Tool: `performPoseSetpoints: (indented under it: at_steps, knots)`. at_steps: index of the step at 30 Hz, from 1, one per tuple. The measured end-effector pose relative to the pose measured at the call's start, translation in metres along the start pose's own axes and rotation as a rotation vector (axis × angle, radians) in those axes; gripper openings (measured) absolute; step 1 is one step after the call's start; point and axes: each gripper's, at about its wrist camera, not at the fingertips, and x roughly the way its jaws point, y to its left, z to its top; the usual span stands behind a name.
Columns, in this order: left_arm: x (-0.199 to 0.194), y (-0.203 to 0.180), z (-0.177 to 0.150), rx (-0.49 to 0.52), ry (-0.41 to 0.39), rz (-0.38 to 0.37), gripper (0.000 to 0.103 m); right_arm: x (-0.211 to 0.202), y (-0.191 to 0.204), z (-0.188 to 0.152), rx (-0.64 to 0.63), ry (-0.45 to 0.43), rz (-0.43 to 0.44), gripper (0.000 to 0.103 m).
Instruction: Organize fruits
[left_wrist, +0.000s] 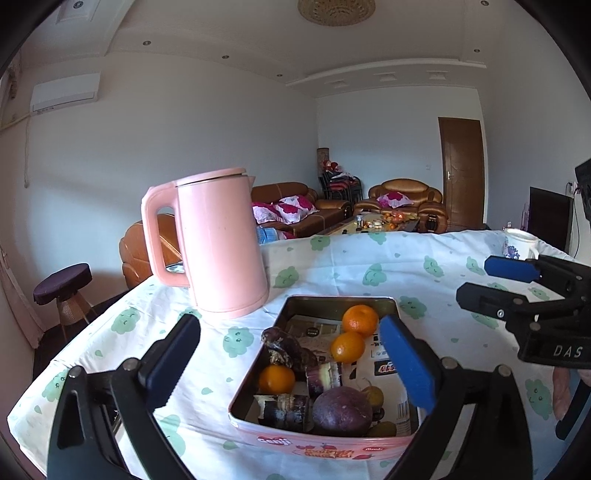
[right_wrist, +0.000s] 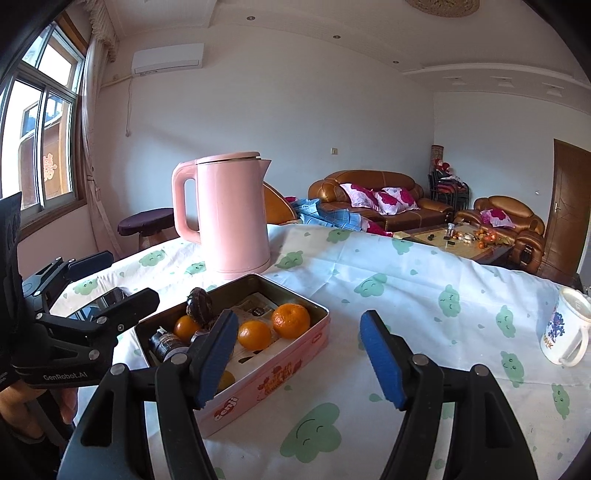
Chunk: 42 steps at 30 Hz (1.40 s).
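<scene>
A pink tin box (left_wrist: 325, 441) (right_wrist: 280, 365) sits on the table and holds three oranges (left_wrist: 360, 320) (right_wrist: 291, 320), a round dark purple fruit (left_wrist: 341, 410), dark sugarcane pieces (left_wrist: 284, 408) (right_wrist: 166, 341) and a small yellow fruit (left_wrist: 373, 395). My left gripper (left_wrist: 291, 363) is open and empty, hovering just above the near end of the box. My right gripper (right_wrist: 299, 360) is open and empty, to the right of the box, its left finger over the box's near corner. The right gripper also shows in the left wrist view (left_wrist: 495, 282), and the left gripper in the right wrist view (right_wrist: 114, 277).
A tall pink kettle (left_wrist: 221, 243) (right_wrist: 231, 214) stands behind the box. A white mug (right_wrist: 565, 330) (left_wrist: 519, 243) sits at the table's right. The table has a white cloth with green clouds (right_wrist: 369, 424). Sofas and a coffee table lie beyond.
</scene>
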Motion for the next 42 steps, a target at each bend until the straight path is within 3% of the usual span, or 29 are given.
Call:
performPoseSetpoints:
  at_steps: [35, 42]
  knots:
    - [-0.002, -0.018, -0.003, 0.039, 0.02, -0.028, 0.103, -0.023, -0.015, -0.006, 0.014, -0.04, -0.044, 0.071]
    - [-0.01, -0.028, 0.0, 0.059, 0.001, -0.078, 0.103, -0.03, -0.024, -0.005, 0.025, -0.052, -0.064, 0.071]
